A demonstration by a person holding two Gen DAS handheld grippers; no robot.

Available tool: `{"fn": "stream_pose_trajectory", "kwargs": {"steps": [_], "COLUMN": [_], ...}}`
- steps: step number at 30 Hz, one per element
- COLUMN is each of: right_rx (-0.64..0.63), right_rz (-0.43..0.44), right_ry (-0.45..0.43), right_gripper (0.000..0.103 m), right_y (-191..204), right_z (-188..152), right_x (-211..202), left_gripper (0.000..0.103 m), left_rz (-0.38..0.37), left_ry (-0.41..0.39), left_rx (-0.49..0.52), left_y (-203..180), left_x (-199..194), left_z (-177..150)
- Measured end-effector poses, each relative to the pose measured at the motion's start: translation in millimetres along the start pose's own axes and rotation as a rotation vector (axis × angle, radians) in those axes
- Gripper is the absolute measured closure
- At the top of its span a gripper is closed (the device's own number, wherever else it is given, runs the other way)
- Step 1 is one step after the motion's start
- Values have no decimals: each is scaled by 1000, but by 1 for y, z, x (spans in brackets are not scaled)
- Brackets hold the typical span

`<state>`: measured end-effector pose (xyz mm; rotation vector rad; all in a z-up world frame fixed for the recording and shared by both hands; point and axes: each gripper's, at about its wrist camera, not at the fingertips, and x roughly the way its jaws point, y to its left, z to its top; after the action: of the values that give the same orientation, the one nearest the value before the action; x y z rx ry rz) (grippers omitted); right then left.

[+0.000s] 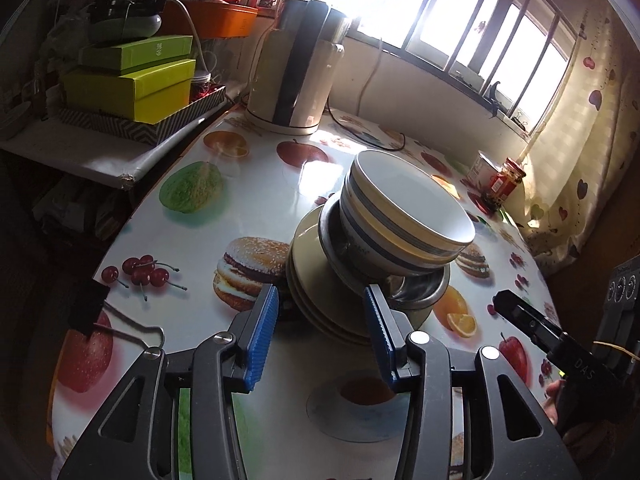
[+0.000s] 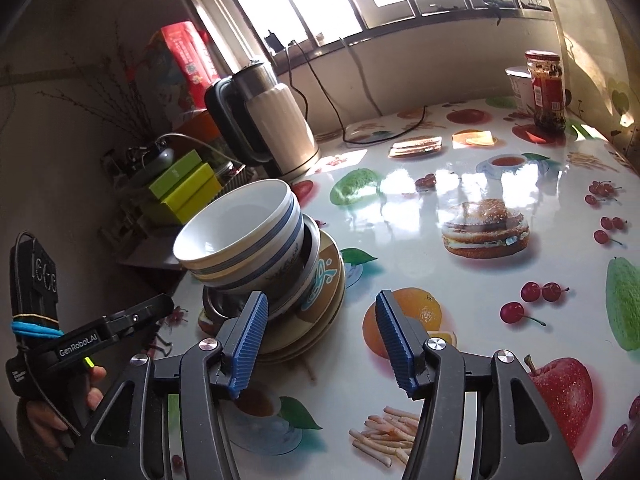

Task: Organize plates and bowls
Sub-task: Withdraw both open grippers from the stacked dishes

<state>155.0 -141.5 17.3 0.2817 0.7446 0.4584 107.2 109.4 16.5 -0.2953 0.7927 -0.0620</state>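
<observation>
Kettle (image 1: 294,68), red-lidded jar (image 2: 549,88), green boxes (image 1: 132,80)

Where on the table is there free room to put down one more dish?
Free: the wide stretch right of the dish stack, reaching to the red jar. Also between stack and kettle. Crowded: the side shelf with green boxes.

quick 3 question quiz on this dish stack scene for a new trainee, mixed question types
1. True or false: the right gripper is clamped on the striped bowl.
2. What does the stack sit on at the bottom: A) plates B) a tray C) the kettle?
3. Fill in: the left gripper has its jaws ____.

Key
1. False: its jaws stand apart, holding nothing.
2. A
3. open, nothing pressed between them
</observation>
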Motion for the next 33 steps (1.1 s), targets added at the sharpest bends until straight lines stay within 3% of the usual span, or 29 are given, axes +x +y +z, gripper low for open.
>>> {"fn": "stream_pose_trajectory", "kwargs": {"steps": [12,15,33], "right_rx": [-75,-81,-157], "right_rz": [-121,-155,-278], "right_ry": [44,52,165], "right_gripper": [30,27,23], "right_y": [15,15,20], "right_z": [-34,-40,-70], "right_x": [-10,-8,24], "left_gripper": [57,57,57], "left_rz": [117,117,174], "left_ry": [54,78,131], "left_rx": [117,121,171], "left_y": [-21,-23,-32], "left_x": [5,10,33], "left_z": [-48,-58,-76]}}
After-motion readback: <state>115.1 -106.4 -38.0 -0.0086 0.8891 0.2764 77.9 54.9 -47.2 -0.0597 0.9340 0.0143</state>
